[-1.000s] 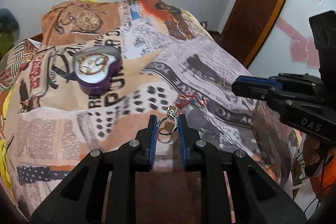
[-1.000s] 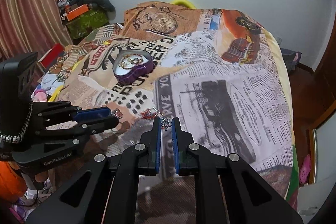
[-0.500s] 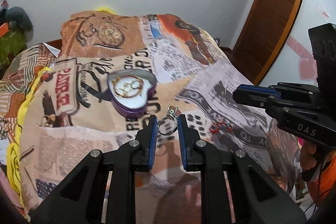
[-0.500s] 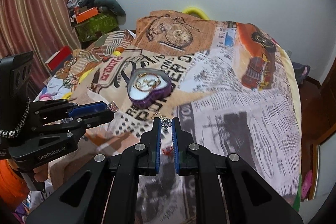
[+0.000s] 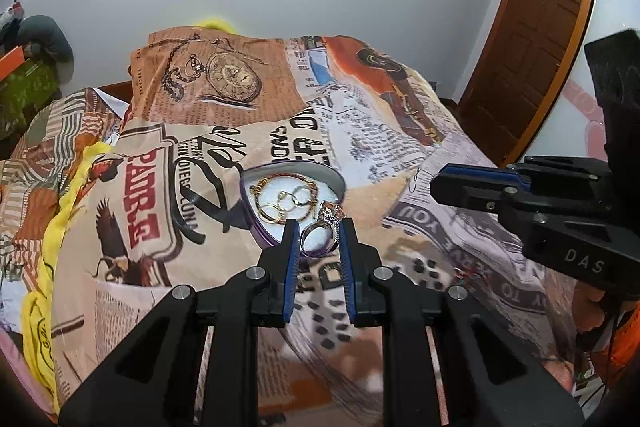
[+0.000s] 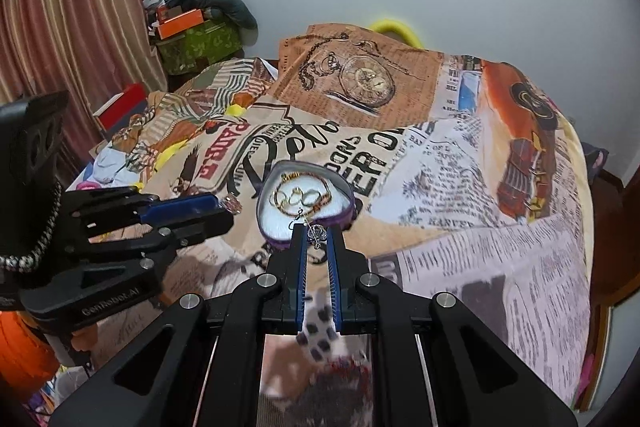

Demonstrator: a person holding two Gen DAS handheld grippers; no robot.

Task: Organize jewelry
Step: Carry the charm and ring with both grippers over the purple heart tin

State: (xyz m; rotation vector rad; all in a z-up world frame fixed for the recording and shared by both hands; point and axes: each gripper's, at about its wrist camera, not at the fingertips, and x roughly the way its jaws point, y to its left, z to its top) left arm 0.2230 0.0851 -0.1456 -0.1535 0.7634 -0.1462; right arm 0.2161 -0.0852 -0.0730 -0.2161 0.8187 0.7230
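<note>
My left tongs (image 5: 318,229) are pinched on a silver ring (image 5: 320,235) with a stone cluster on top; the ring stands upright between the blue pads, its band pressed from both sides, held in the air at the near edge of the heart-shaped box (image 5: 256,205). My right tongs (image 6: 317,231) are closed nearly all the way on a small silver earring (image 6: 317,233), which pokes out at the tips with a thin wire hook sticking up toward the box (image 6: 266,227). Seen from the right wrist, those tips sit over the near rim of the box, and the left tongs (image 6: 226,205) come in from the left, just beside it. The box is purple with a white lining and lies open on the bedspread (image 5: 392,131). Inside it are gold hoops and a chain (image 5: 286,201), bunched toward the far side. A few red bits (image 5: 466,273) lie on the bedspread to the right of my left tongs, below the right tongs (image 5: 436,183).
</note>
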